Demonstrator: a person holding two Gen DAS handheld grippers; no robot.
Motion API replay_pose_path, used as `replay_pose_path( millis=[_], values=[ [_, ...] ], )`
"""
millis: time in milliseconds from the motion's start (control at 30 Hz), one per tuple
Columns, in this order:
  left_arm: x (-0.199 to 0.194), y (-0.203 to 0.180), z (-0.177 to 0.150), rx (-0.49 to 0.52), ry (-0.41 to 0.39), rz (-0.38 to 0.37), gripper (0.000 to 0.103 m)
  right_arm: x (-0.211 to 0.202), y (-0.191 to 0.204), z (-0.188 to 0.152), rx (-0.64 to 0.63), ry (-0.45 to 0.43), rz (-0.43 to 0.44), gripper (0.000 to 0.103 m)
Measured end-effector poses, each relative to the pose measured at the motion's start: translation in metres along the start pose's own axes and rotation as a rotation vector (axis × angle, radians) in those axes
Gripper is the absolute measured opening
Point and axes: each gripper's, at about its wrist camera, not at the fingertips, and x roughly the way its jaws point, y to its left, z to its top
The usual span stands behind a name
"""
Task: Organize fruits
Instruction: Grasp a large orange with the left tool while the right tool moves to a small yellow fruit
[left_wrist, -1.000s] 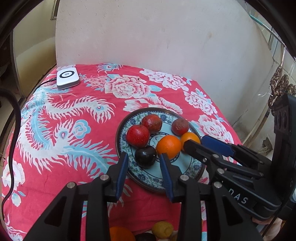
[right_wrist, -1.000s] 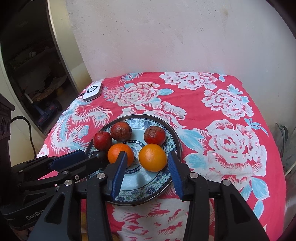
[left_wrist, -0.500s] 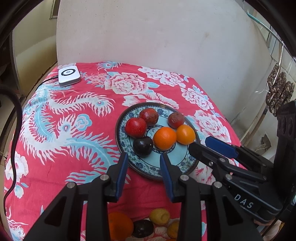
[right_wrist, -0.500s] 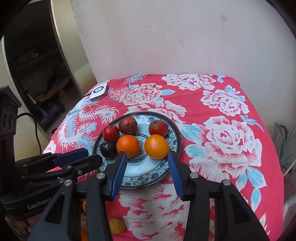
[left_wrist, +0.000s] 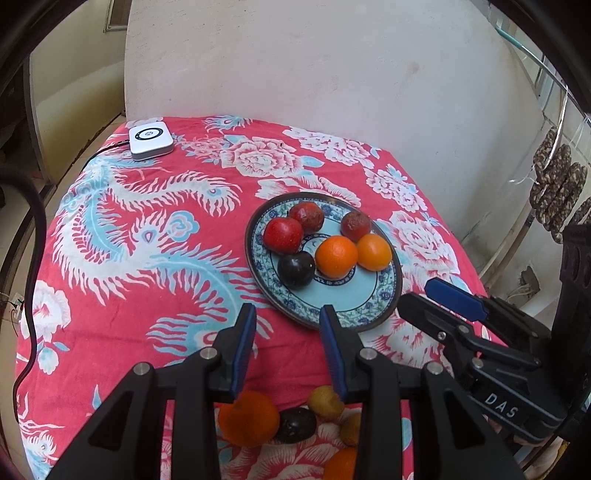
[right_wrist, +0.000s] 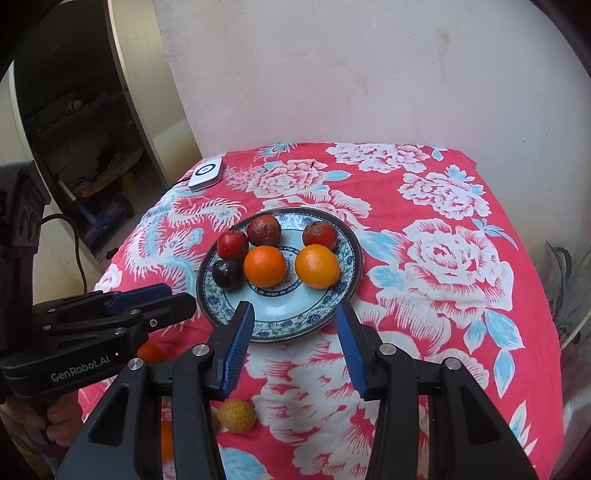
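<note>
1. Left wrist view: the left gripper (left_wrist: 288, 347) hangs with jaws apart and empty, short of the plate (left_wrist: 384, 310) holding six fruits; loose fruits (left_wrist: 248, 421) now show below it, formerly mostly hidden.
2. Right wrist view: the right gripper (right_wrist: 295, 347), jaws apart and empty, sits farther back from the plate (right_wrist: 280, 328); a yellow fruit (right_wrist: 236, 414) has appeared beneath.

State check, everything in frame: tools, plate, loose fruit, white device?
left tool: open, empty, above the cloth short of the plate
right tool: open, empty, at the plate's near rim
plate: upright on the cloth, holding six fruits
loose fruits: on the cloth near the front edge, off the plate
white device: flat at the far corner, cable attached
</note>
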Motion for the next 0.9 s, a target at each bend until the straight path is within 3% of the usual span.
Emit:
replay_pose_path(
  millis=[900],
  values=[
    [-0.027, 0.019, -0.028, -0.005, 0.009, 0.0, 0.037, -0.012, 0.02, -0.029, -0.042, 0.033, 0.049, 0.047]
  ],
)
